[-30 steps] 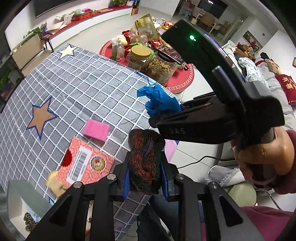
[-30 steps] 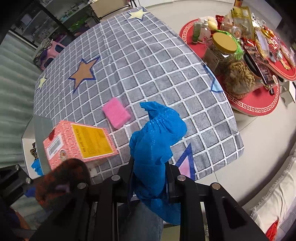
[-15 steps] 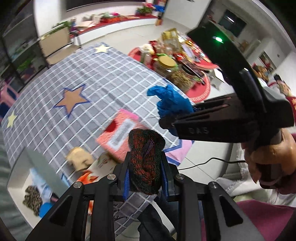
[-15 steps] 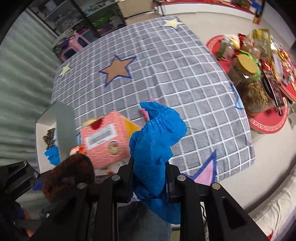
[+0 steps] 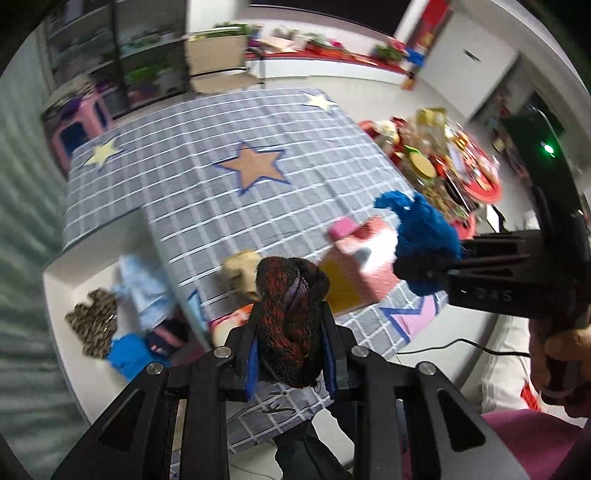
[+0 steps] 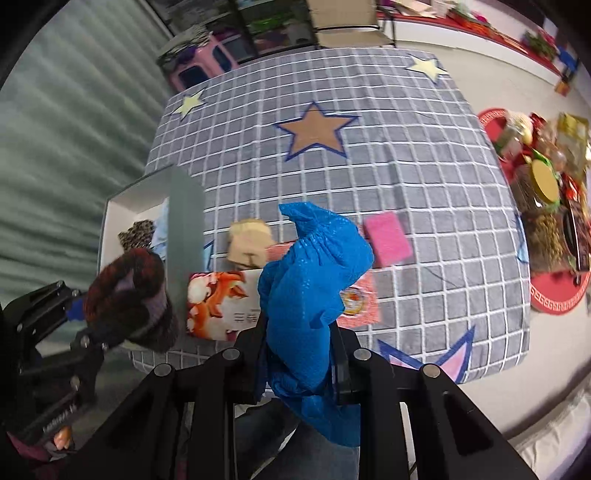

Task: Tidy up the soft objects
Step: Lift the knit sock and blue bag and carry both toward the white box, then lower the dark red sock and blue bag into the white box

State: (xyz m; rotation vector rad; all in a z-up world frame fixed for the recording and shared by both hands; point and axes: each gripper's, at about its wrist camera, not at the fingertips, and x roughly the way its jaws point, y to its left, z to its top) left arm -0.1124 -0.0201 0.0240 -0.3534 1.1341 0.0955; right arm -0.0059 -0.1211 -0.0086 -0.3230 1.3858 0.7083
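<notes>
Red-black knit [image 5: 290,317] pinched by left gripper [image 5: 291,354]; right gripper [image 6: 301,354] clamps blue cover [image 6: 310,284].

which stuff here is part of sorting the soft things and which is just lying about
Job: knit bundle in left gripper; blue cover in right gripper; white bin; pink sponge; tan pouch.
Lying about: pink box; snack jars; chair.
</notes>
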